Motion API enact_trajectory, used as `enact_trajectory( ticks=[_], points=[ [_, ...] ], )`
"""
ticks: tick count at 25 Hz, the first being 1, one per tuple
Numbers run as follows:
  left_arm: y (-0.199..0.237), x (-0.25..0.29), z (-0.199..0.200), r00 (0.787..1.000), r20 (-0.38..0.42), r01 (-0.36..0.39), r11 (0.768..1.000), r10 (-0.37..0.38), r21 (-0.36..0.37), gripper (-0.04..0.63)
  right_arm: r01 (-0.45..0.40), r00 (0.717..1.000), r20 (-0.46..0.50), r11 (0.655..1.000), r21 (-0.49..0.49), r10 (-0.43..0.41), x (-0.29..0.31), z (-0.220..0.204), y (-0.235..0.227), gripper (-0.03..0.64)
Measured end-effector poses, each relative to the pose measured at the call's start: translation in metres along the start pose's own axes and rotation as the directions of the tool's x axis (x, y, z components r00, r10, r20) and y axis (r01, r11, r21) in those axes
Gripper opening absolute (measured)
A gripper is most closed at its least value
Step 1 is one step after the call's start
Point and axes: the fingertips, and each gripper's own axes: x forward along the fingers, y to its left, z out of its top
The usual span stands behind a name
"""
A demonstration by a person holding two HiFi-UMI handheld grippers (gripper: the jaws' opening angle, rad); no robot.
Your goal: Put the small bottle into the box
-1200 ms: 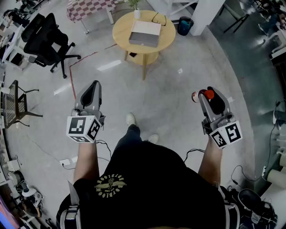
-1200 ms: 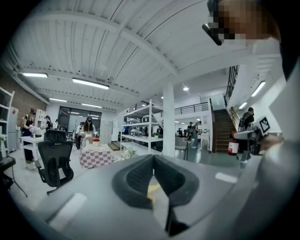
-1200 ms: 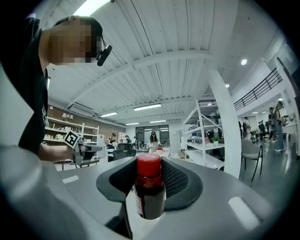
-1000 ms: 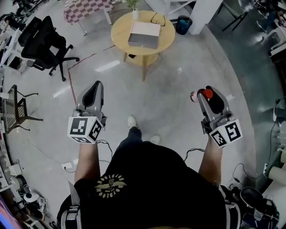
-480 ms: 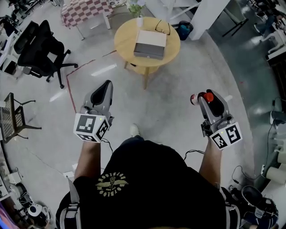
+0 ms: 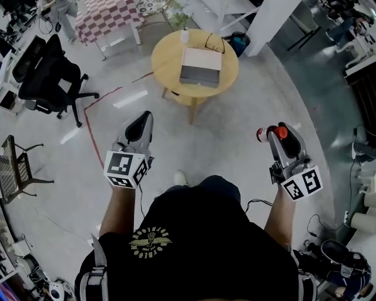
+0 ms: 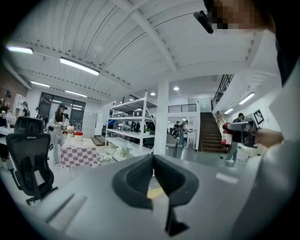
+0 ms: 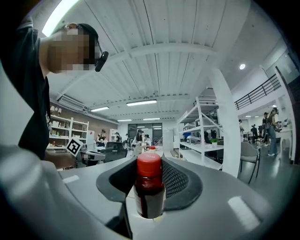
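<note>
A small dark bottle [image 8: 150, 190] with a red cap stands upright between the jaws of my right gripper [image 8: 149, 174], which is shut on its body. In the head view the bottle [image 6: 270, 133] juts out at the tip of the right gripper [image 6: 275, 136], held over the floor. My left gripper [image 6: 143, 121] is shut and empty; in its own view the left gripper [image 7: 153, 161] has its jaws pressed together with nothing between them. The box [image 6: 200, 64], flat and grey-white, lies on a round wooden table [image 6: 161, 62] ahead of both grippers.
Glasses [image 6: 215, 41] and a small white pot [image 6: 184, 36] also sit on the table. A black office chair [image 6: 50, 76] stands at left, a checkered table [image 6: 106, 17] behind it, a dark bin [image 6: 238, 42] beyond the round table. Grey floor lies between me and the table.
The round table with the box has come a little nearer and lower in the head view. Both grippers keep their grip states; the left one has shifted slightly right.
</note>
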Motion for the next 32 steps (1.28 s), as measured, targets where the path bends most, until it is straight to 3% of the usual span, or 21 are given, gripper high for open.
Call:
enact_trajectory(
  ticks=[6, 15, 21, 32],
  points=[
    [-0.003, 0.025, -0.010, 0.999, -0.031, 0.030, 0.999, -0.030, -0.012, 0.000, 0.033, 0.999, -0.010, 0.999, 0.009, -0.033, 0.004, -0.003, -0.016, 0.166],
    [0.006, 0.042, -0.020, 0.998, -0.059, 0.020, 1.000, -0.019, 0.006, 0.000, 0.000, 1.000, -0.027, 0.999, 0.040, 0.002, 0.036, -0.025, -0.027, 0.166],
    [0.012, 0.061, -0.002, 0.999, -0.041, -0.008, 1.000, 0.008, 0.010, 0.000, -0.047, 0.999, 0.001, 0.995, 0.084, 0.047, 0.055, -0.024, -0.041, 0.166],
    [0.000, 0.137, 0.020, 0.999, -0.040, 0.029, 0.999, -0.028, 0.028, 0.000, -0.038, 0.999, 0.006, 0.998, 0.049, 0.038, 0.082, -0.024, -0.097, 0.166]
  ],
)
